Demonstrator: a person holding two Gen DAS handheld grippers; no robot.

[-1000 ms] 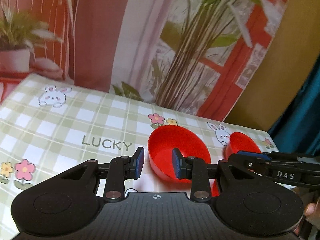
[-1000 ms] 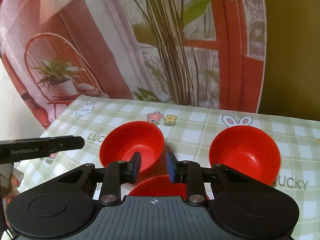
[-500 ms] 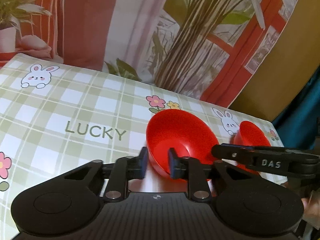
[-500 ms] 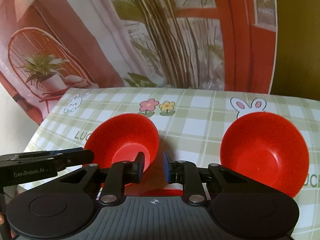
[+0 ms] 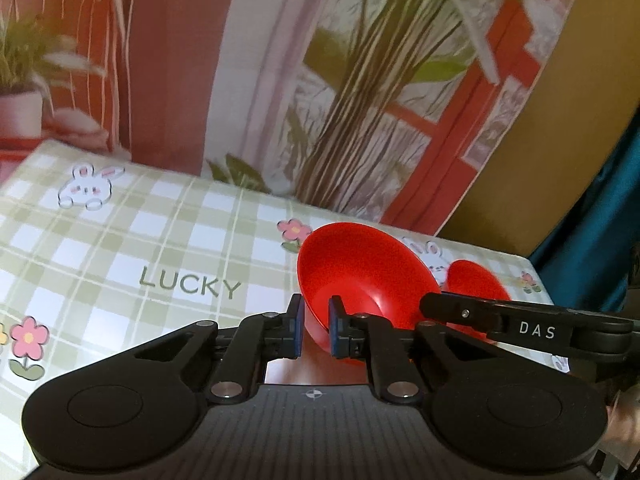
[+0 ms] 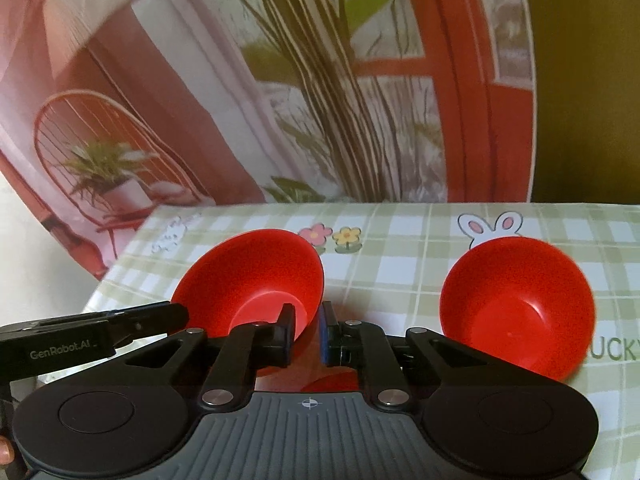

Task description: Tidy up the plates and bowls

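Note:
My left gripper is shut on the near rim of a red bowl and holds it tilted above the checked tablecloth. The same bowl shows in the right wrist view, where my right gripper is shut on its right rim. A second red bowl sits on the cloth to the right; it also shows in the left wrist view behind the right gripper's arm. A red plate lies low under the right gripper, mostly hidden.
The green checked tablecloth with bunny and flower prints and the word LUCKY covers the table. A printed backdrop of plants and a red door hangs right behind the table's far edge.
Both grippers have closed on the left bowl's rim, one on each side. The bowl has come up off the cloth and tilted. The right bowl has not moved.

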